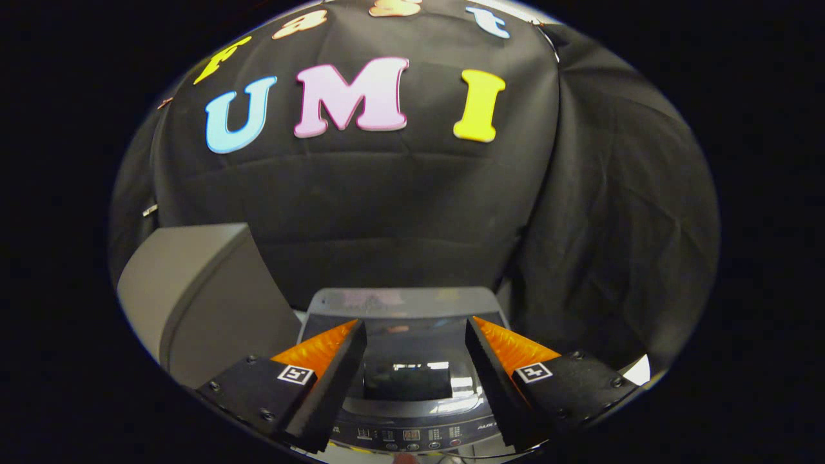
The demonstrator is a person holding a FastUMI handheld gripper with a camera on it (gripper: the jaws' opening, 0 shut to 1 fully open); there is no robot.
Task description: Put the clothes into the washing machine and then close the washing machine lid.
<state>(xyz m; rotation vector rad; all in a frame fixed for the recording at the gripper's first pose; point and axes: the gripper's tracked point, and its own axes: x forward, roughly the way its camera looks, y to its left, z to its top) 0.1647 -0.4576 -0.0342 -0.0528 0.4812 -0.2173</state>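
Gripper (416, 335) hung above the washing machine (406, 386), its two fingers spread wide apart and clamped on nothing. The machine sat below and ahead of the fingers, seen between them. Its lid (406, 351) lay flat and closed, a dark glossy window (407, 380) in it catching reflections of light. The machine's control panel (412, 436) ran along its near edge, under the fingertips, with a small display and a row of buttons. A grey box-like unit (200, 303) stood just beside the machine, on its left. Black cloth wall (387, 212) rose behind the machine. No clothes could be made out.
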